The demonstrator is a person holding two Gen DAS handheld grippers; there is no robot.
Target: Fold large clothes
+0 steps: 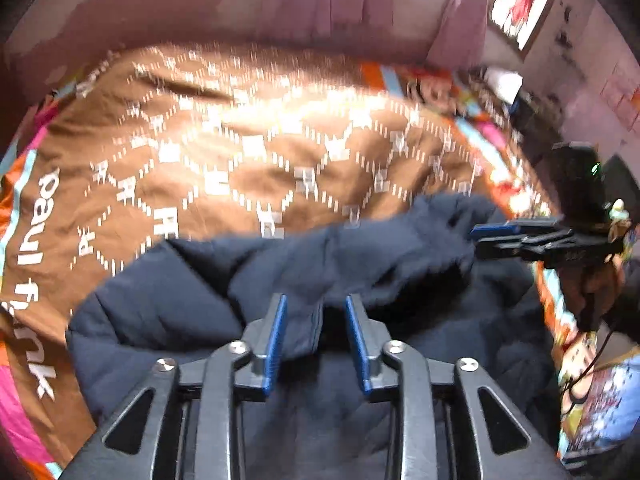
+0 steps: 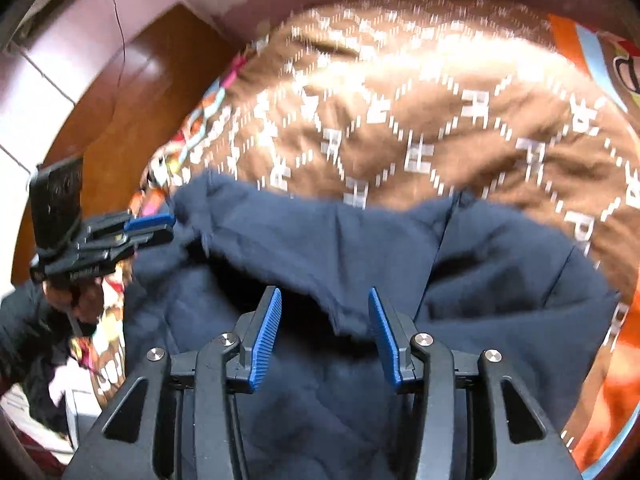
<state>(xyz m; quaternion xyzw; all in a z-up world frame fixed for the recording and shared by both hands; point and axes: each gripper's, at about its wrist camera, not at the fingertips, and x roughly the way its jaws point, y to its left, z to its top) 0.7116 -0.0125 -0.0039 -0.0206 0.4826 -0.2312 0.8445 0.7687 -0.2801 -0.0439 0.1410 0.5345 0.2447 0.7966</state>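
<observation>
A large dark navy garment lies rumpled on a brown patterned bedspread. My left gripper hovers over its near edge with its blue pads apart. A loose fold of the cloth stands between them, not pinched. In the right wrist view the same garment spreads over the bedspread. My right gripper is open too, with a drooping hem beside its right pad. Each gripper shows side-on in the other's view: the right gripper at the garment's right edge, the left gripper at its left edge.
The bedspread has a bright orange, pink and blue cartoon border. A wooden floor lies beyond the bed's left side. A pink curtain and a bright window stand behind. A hand holds the right gripper.
</observation>
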